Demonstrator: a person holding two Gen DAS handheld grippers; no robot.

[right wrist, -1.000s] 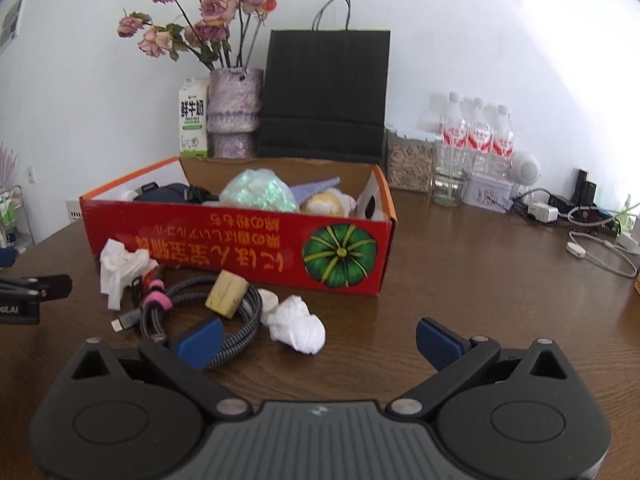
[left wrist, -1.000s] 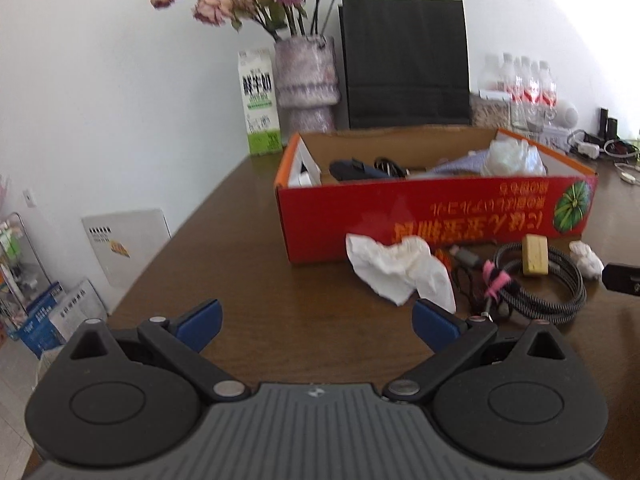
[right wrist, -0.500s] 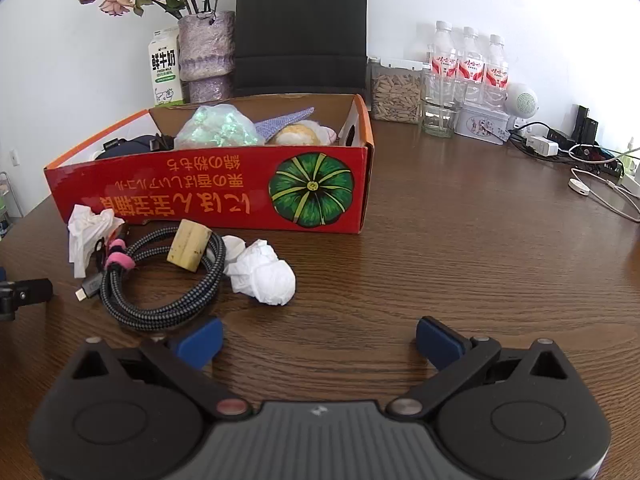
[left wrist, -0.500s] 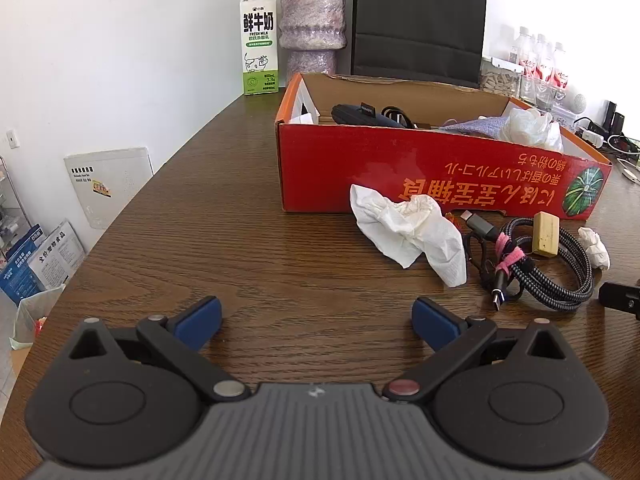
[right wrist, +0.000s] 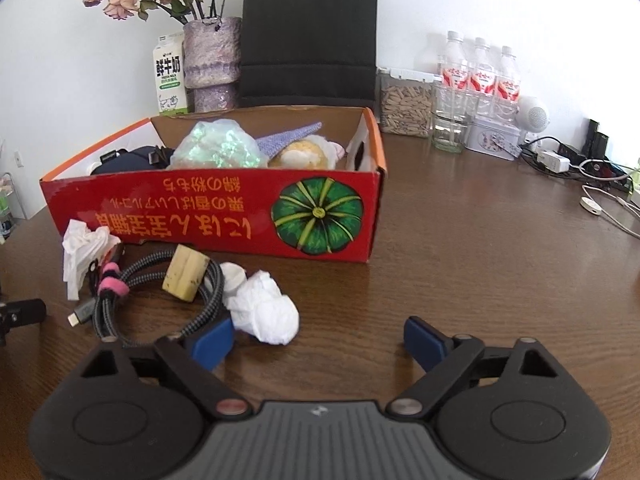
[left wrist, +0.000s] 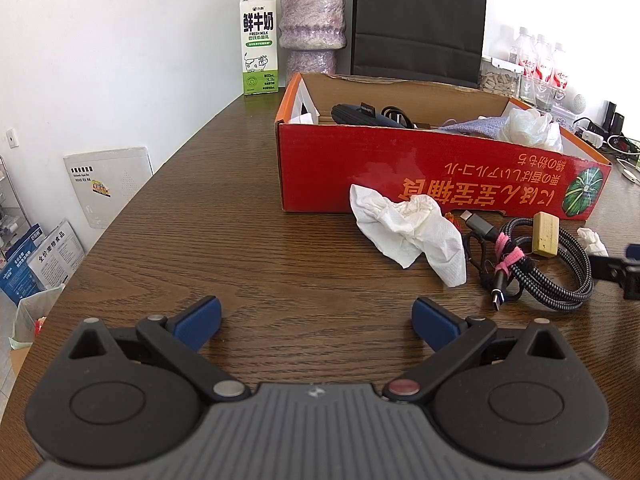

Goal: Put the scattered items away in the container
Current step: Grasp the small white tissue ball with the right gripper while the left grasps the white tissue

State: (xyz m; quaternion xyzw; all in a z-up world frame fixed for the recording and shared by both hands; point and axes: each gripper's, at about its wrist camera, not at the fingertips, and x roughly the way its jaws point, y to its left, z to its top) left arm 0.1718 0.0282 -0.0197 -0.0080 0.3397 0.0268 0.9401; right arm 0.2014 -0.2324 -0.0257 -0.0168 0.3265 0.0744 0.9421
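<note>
Jaws of right gripper point(right wrist: 318, 338) closing on nothing yet, nearer than before to tissue ball point(right wrist: 264, 312) at 11 o'clock (likely next for box point(right wrist: 208, 208)); left gripper point(left wrist: 316, 316) spread, empty.

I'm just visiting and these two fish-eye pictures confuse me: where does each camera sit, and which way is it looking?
Left wrist view: rides on the left gripper, looking forward and down over the table at the red box's left end; its own open blue fingers show.
Right wrist view: rides on the right gripper, facing the box's pumpkin end; its jaws are closing with nothing between them, beside a crumpled tissue.
Both share: the box, coiled cable, milk carton.
</note>
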